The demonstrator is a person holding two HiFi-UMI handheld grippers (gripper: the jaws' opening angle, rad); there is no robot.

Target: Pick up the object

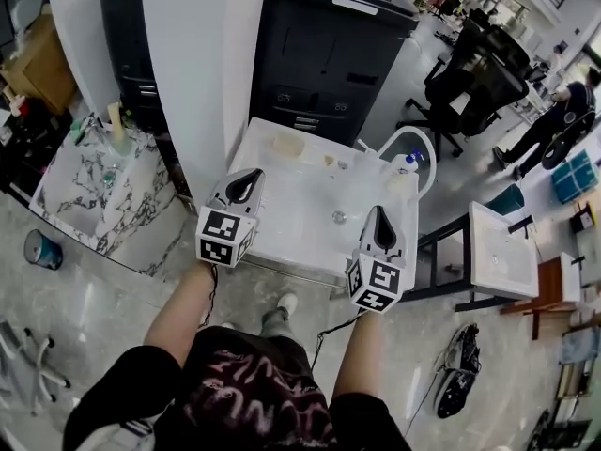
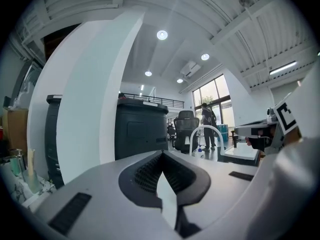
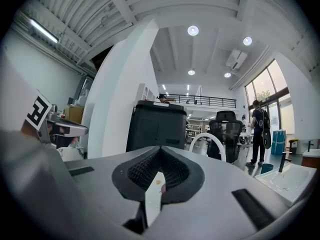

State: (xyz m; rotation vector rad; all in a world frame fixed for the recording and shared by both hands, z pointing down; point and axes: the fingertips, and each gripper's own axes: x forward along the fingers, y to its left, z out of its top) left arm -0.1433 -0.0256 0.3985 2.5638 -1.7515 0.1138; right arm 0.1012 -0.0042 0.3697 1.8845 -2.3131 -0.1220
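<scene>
The left gripper point(image 1: 247, 180) and right gripper point(image 1: 380, 216) hover over the near edge of the white tabletop point(image 1: 291, 200). Both have their fingers clenched on nothing. A small shiny object point(image 1: 338, 216) lies on the tabletop between them, nearer the right gripper and untouched. A blue-capped bottle point(image 1: 406, 163) stands farther back.

The room is bright. Round ceiling lamps point(image 2: 161, 34) shine near twelve o'clock in both gripper views, and daylight enters by tall windows point(image 2: 212, 91) toward three o'clock. In the head view the white table point(image 1: 310, 191) at the centre is pale, perhaps a little overexposed. All pictures bend strongly at the edges, and the gripper views have black corners. The left gripper point(image 2: 162, 156), close to the lens at six o'clock, looks soft.
</scene>
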